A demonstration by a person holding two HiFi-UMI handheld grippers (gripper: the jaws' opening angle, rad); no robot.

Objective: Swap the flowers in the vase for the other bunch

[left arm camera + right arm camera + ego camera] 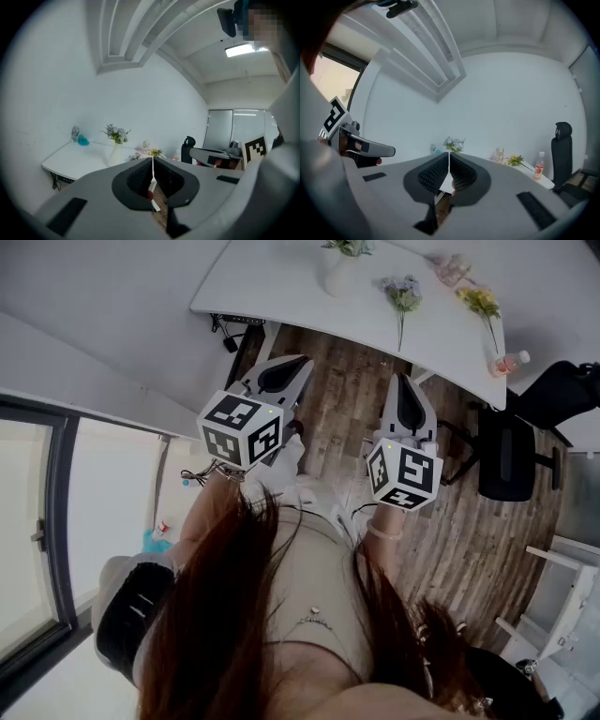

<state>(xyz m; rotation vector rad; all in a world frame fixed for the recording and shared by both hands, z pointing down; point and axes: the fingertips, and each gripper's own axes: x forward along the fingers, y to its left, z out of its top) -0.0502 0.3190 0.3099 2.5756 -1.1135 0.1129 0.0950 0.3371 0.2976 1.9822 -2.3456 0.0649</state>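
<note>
Left gripper (300, 364) and right gripper (405, 381) are held side by side in front of the person, over the wooden floor (352, 381) and well short of the white table (281, 292). In its own view the left gripper's jaws are pressed together with nothing between them. The right gripper's jaws are likewise closed and empty. Neither tool touches anything on the table. A white vase (337, 276) stands upright near the far edge of the table, with pale flowers (349, 246) in it; in the left gripper view the same vase (114, 153) shows just above the jaws. To the right of the vase a purple bunch (402, 294) lies flat on the tabletop, and further right a yellow bunch (482, 303) lies near the table's end, the two apart from each other. Between and behind them is a pinkish item (452, 268), possibly a small jar, too small to be sure. A bottle (512, 362) with a pink base lies at the table's right corner, and a black office chair (511, 442) stands beside that end.
</note>
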